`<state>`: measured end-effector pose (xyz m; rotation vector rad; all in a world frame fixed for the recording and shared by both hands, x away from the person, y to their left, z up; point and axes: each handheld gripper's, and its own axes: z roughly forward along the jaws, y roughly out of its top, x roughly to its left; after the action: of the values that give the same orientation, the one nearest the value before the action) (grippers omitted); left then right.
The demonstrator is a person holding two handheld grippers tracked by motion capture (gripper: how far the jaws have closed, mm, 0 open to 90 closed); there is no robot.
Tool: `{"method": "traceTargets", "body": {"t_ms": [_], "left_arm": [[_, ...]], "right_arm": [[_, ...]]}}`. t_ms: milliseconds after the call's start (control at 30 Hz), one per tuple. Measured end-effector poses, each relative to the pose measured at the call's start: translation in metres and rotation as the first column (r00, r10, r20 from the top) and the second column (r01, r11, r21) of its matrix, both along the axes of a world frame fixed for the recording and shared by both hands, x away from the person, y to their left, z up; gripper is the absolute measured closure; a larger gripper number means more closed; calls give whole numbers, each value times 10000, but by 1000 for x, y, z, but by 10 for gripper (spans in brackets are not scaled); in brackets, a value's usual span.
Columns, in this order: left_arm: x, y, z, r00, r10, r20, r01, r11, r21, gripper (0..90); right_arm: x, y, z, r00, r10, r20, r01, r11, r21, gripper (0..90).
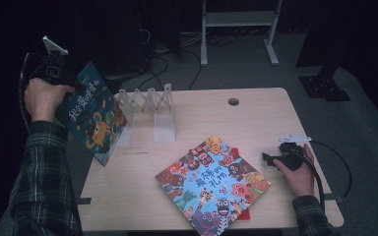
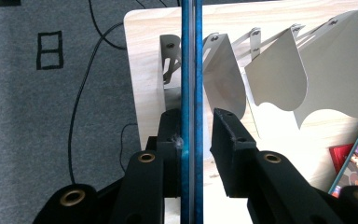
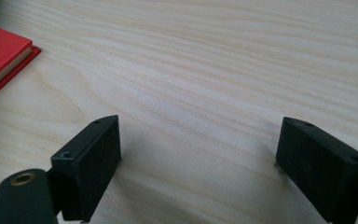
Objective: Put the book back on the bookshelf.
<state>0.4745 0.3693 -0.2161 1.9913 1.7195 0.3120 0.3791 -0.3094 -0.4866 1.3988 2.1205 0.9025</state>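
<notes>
A blue picture book (image 1: 93, 118) stands tilted at the table's left edge, beside a white slotted book rack (image 1: 150, 105). My left gripper (image 1: 76, 86) is at the book's upper corner. In the left gripper view the book's edge (image 2: 192, 56) runs up between the jaws of my left gripper (image 2: 196, 116). One pad touches it and a narrow gap shows at the other, so the jaws stand open around it. The rack's fins (image 2: 279, 74) lie just beyond. My right gripper (image 1: 268, 158) rests on the table at the right, and its jaws (image 3: 200, 140) are wide open over bare wood.
A colourful picture book (image 1: 211, 182) lies flat at the table's front centre on top of a red book (image 1: 248, 214), whose corner (image 3: 0, 51) shows in the right gripper view. The wooden table (image 1: 256, 118) has a cable hole (image 1: 233, 102). Cables and a white stand (image 1: 238, 19) are on the floor behind.
</notes>
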Motion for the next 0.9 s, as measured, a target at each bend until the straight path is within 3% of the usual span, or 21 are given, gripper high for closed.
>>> {"method": "traceTargets", "body": {"t_ms": [200,467,900], "left_arm": [[-3,0,2,9998,55,211,-63,9994,355,603],[-7,3,5,9989,94,450,-117,9986,523,498],[-15,3,16,9960,-129,887,47,9957,924,373]], "right_arm": [[0,0,0,10000,-7,-2,7,10000,13,130],[0,0,0,10000,-6,-5,6,10000,13,130],[0,0,0,10000,0,1,0,10000,6,130]]}}
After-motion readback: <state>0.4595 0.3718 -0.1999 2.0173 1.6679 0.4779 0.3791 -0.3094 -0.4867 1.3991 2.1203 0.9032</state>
